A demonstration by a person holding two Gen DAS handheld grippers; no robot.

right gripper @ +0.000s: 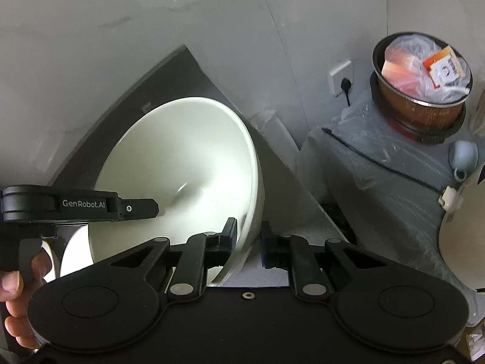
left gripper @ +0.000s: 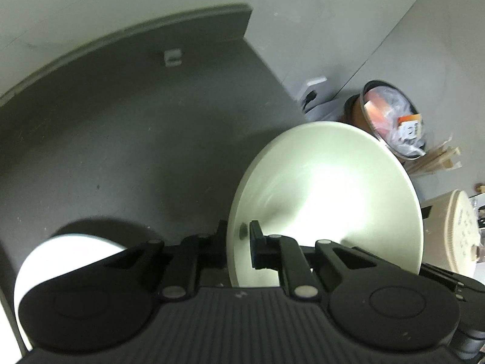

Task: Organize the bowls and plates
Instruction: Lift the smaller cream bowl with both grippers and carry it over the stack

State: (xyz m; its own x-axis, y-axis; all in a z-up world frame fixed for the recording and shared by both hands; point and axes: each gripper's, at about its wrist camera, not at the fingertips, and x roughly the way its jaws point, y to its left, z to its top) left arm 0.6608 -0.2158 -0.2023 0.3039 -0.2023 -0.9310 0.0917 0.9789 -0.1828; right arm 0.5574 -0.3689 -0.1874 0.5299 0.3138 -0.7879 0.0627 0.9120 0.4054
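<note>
A white bowl (left gripper: 327, 200) is tilted on edge over a dark grey tabletop (left gripper: 121, 136). My left gripper (left gripper: 239, 233) is shut on its left rim, one finger inside the bowl and one outside. In the right wrist view the same bowl (right gripper: 182, 170) fills the middle, and my right gripper (right gripper: 248, 238) is shut on its lower right rim. The left gripper (right gripper: 151, 207) reaches in from the left edge there, with a hand (right gripper: 18, 297) on its handle. Another white dish (left gripper: 66, 261) lies low at the left, partly hidden by the gripper body.
A brown pot (right gripper: 421, 91) stuffed with a plastic bag stands on a grey wrapped box (right gripper: 379, 182) at the right. A pale blue cup (right gripper: 463, 157), a wall socket (right gripper: 341, 79) and a white dish (right gripper: 463, 248) are nearby. A cream appliance (left gripper: 454, 233) sits at right.
</note>
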